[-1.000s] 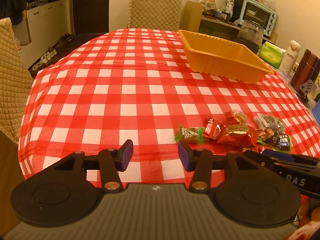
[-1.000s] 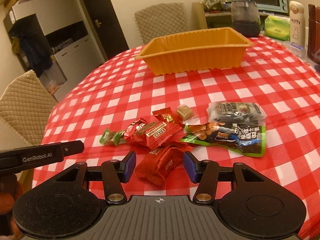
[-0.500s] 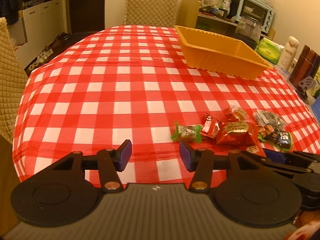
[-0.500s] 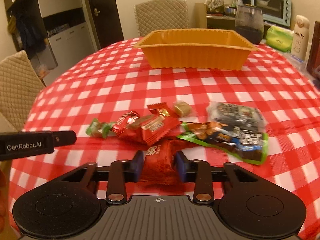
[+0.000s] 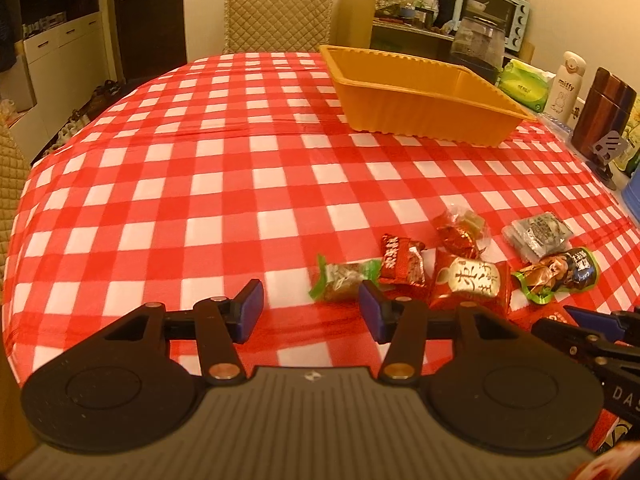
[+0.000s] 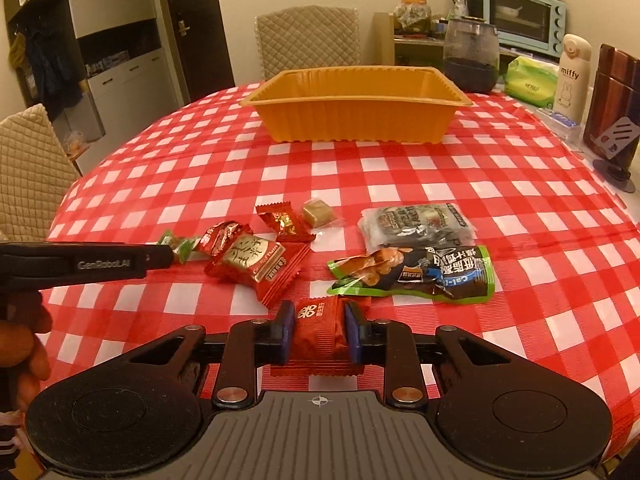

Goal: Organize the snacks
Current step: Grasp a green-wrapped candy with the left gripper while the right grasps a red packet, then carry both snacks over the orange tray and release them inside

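My right gripper (image 6: 316, 334) clamps one red snack packet (image 6: 317, 330) at the table's near edge. The orange tray (image 6: 356, 120), far across the checked tablecloth (image 6: 500, 184), shows nothing inside. Seven wrapped snacks lie between. My left gripper (image 5: 310, 312) spreads wide beside the green candy (image 5: 344, 282).

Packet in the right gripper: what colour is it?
Red, with a small white logo. The packet shows best in the right wrist view, pinched in the right gripper.
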{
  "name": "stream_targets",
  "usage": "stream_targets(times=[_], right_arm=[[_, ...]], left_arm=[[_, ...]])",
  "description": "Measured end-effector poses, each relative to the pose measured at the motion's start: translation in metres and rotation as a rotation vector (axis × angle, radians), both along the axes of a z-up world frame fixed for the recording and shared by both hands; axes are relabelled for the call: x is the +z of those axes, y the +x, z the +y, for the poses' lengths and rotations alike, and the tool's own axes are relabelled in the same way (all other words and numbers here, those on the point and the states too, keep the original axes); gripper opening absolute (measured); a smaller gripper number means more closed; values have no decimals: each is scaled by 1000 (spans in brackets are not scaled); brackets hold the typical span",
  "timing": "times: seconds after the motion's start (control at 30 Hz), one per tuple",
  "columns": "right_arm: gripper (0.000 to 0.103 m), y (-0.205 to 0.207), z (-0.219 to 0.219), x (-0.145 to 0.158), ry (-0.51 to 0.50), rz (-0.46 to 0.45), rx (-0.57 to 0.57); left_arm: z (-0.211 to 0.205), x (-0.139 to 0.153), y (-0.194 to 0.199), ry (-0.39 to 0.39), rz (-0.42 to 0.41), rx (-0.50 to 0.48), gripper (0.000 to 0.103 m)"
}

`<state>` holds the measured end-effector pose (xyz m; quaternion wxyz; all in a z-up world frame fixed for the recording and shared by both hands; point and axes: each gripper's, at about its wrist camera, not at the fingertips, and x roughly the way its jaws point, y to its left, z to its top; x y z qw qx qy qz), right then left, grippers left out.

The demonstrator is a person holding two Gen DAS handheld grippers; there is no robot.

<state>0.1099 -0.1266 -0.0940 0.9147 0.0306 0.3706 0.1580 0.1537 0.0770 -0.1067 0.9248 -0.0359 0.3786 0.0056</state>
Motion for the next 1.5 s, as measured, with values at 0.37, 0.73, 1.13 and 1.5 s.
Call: stream_targets(times=[0.37,0.73,1.13,1.5], right_arm=[[27,1,1,2,14,-9,9],[27,1,1,3,15,-13,5],[14,-3,1,14,3,-67,12],[67,-7,1,6,-35,-49,49]], left_arm=[[-19,-4,13,22,-8,-54,49],[-20,-8,14,49,9,-24,26],[-20,7,4,43,5,-8,24],[-25,11,0,30,2,-27,24]])
